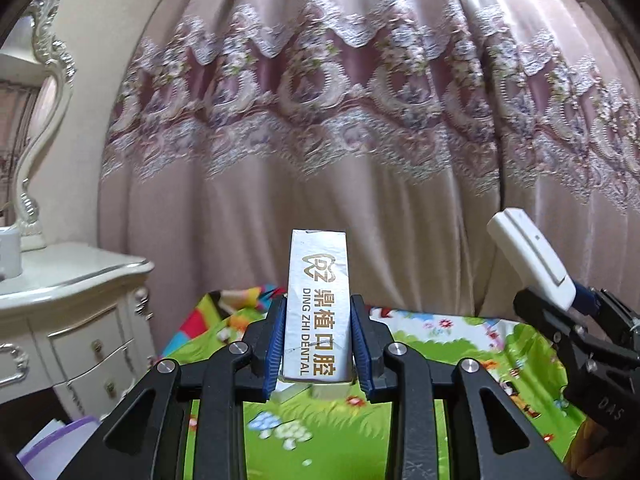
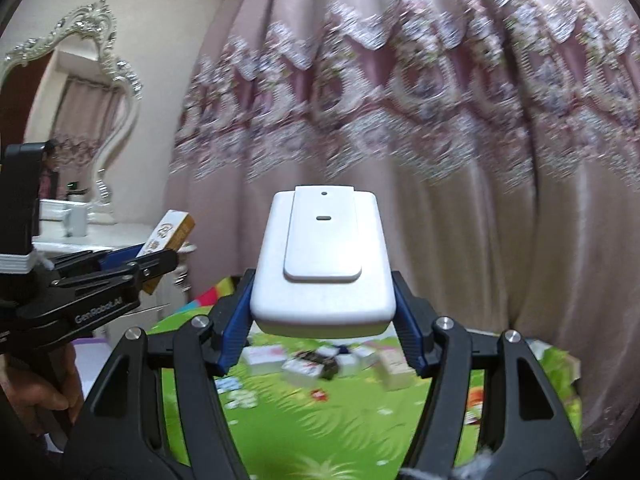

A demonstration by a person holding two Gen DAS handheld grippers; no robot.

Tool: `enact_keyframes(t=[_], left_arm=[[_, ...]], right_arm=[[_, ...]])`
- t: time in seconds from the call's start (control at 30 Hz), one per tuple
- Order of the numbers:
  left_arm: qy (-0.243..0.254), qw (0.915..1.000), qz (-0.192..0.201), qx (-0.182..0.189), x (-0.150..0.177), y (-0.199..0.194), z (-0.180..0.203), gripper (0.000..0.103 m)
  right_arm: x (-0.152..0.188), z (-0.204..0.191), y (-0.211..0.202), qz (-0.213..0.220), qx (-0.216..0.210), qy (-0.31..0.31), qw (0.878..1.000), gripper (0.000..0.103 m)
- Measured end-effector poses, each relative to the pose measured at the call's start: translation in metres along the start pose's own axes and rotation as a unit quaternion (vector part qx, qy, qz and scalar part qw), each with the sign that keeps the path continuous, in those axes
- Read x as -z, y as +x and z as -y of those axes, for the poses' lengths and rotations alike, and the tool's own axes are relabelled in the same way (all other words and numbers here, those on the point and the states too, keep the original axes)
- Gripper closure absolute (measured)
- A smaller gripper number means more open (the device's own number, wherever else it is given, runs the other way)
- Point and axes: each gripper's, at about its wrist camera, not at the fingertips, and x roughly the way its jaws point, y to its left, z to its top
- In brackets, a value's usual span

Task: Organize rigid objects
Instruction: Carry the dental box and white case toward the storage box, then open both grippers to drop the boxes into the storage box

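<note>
We have both tools raised over the colourful play mat [image 1: 460, 332], facing the pink curtain [image 1: 320, 120]. The left gripper [image 1: 318, 344] is clenched on a slim white dental box [image 1: 318, 300]; blue pads press its two long sides, low down, and most of its length projects past the fingertips. Its long axis runs straight out along the fingers toward the curtain, printed face up. The right gripper [image 2: 320, 320] grasps a white plastic device [image 2: 322, 256] by its near end only; its long axis also lies along the fingers, the far rounded end aimed at the curtain, the raised clip plate on top. Both things are airborne, not resting on the mat; the remaining clutter of small boxes [image 2: 320, 364] lies near the mat's far edge, below the device. Risks, as we judge them: the device is smooth, bulky, and held at one end, so a quick swing or a roll of the wrist could lever it out of the pads. The box is light card; too much squeeze could crush it, and its overhang could catch on the white dresser [image 1: 72, 280] off the mat's left side. In the left view the device sits near the right edge, well apart from the box, though converging paths could knock the two together.
</note>
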Motion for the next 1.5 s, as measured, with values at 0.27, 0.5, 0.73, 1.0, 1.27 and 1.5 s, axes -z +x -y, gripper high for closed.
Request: enact_keyframes(t=[0.27,0.5,0.73,1.0,1.27,1.5], left_arm=[[-0.009,0.9978,-0.034,-0.057,0.020,-0.019,-0.049,0.071],[-0.042,0.9898,-0.092,-0.100,0.055,-0.029,-0.097,0.071],[-0.077,0.9757,-0.139,-0.151,0.091,-0.045,-0.145,0.071],[-0.121,0.9497,-0.206,-0.203,0.129,-0.056,-0.196,0.071],[-0.142,0.9221,-0.263,-0.245,0.162,-0.063,-0.225,0.071],[-0.151,0.8910,-0.301,-0.304,0.172,-0.050,-0.232,0.031]], right_arm=[[0.017,-0.051,0.021,-0.051,-0.106,-0.003,0.993,0.036],[0.034,-0.099,0.034,-0.098,-0.186,-0.025,0.977,0.036],[0.052,-0.153,0.047,-0.135,-0.252,-0.075,0.955,0.036],[0.092,-0.224,0.063,-0.200,-0.338,-0.132,0.910,0.036],[0.126,-0.260,0.069,-0.245,-0.380,-0.176,0.874,0.036],[0.144,-0.261,0.081,-0.290,-0.408,-0.161,0.851,0.033]])
